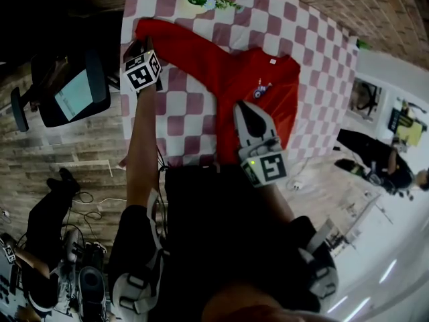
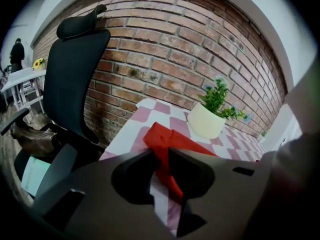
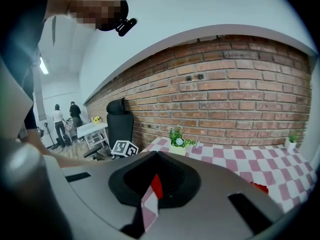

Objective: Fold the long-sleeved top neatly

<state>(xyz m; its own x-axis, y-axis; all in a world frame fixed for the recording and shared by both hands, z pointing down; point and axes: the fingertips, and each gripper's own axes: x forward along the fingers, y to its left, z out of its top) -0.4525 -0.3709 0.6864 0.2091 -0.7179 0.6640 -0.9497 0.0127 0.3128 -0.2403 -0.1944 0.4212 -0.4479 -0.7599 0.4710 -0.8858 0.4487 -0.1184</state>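
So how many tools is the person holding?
2: the left tool grips the red long-sleeved top's sleeve end; the right tool, shut, is over its lower body.

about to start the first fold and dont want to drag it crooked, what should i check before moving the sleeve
1. Left gripper gripping the sleeve: ok, the red cuff end is pinched between its jaws.
2. Right gripper holding the top: not ok, its jaws are shut with no cloth seen pinched; it is over the body near the hem.
3. Top flat on the tablecloth: ok where it shows.
4. Plant pot clear of the sleeve: ok, it stands apart by the far edge.
5. Other sleeve laid out: cannot tell, it does not show.
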